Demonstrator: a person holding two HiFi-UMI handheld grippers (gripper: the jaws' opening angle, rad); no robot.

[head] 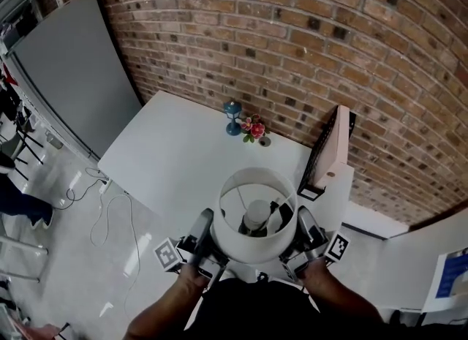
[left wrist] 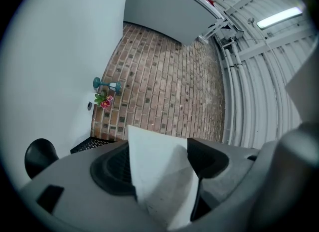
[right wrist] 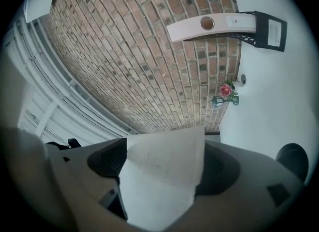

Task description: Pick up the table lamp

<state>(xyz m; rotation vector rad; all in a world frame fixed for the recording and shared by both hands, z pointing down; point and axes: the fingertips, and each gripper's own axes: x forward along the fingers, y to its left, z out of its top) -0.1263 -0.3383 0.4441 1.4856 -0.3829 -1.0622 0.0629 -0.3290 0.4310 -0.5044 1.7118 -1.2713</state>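
Both tools are on the table lamp [head: 256, 247]. My left gripper [head: 207, 223] clamps the left wall of its white shade [left wrist: 159, 176] and my right gripper [head: 303, 227] clamps the right wall, so the lamp hangs between the two. In the left gripper view the shade wall stands as a white sheet between the two dark pads, jaws fairly wide and pressed on it. The right gripper view shows the same: shade wall between the pads, gripped. From the head view I look down into the open top of the shade and see the bulb [head: 256, 214] inside; the base is hidden under it. The lamp sits close to my body, over the near corner of the white table [head: 175, 156]. Far side of the table, against the brick wall [head: 292, 39]: a small blue lantern [head: 232, 118] with a little bunch of flowers [head: 254, 128] just beside it. To the right stands a black rack [head: 322, 148] with a white panel [head: 338, 145] on it. A grey board [head: 73, 75] leans at the left, and a cable [head: 110, 207] lies on the floor.
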